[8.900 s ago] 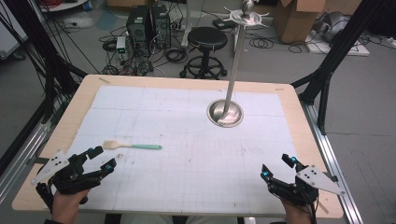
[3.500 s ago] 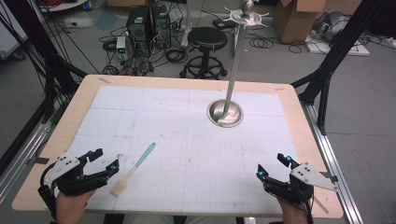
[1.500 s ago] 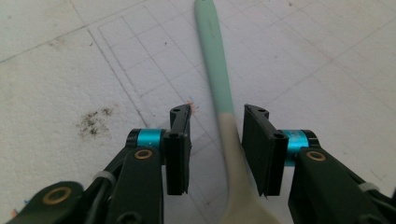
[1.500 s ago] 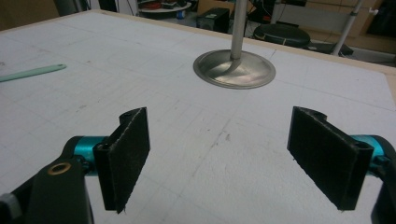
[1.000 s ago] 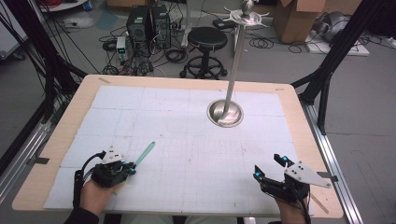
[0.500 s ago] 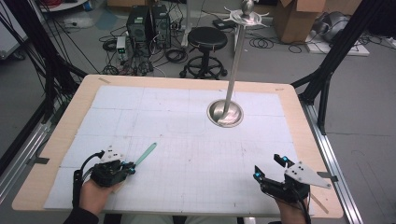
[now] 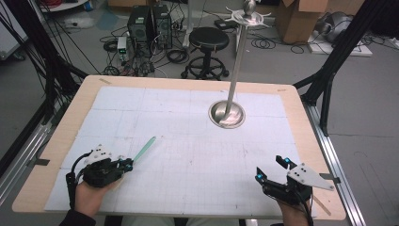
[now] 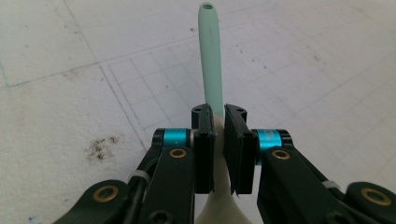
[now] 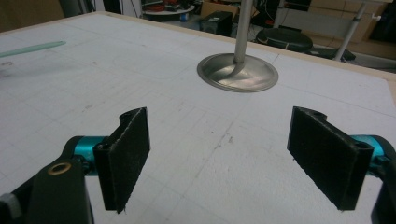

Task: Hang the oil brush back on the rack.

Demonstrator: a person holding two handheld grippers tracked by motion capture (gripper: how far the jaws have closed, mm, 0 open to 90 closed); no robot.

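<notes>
Near the front left corner of the tabletop [image 7: 56,141], the left gripper [image 8: 218,135] has its jaws closed tight on the neck of a brush [image 8: 210,56], just where the pale green handle meets the cream-coloured head. Handle runs out ahead of the jaws, low over the white gridded sheet, tip aimed toward the middle of the tabletop; in the high view the brush [image 7: 143,149] slants away from the left gripper [image 7: 123,165]. Whether the head rests on the sheet cannot be told. Past the centre, toward the far edge, the round metal base of a tall stand [image 7: 227,114] sits well apart from both grippers, with bare sheet between. Near the front right corner, the right gripper [image 7: 273,172] rests low with jaws spread wide, nothing between the pads [image 9: 126,154]; its own view looks across the sheet to the stand [image 9: 237,70]. Against half a second earlier: left gripper, brush and right gripper lie as they did.
</notes>
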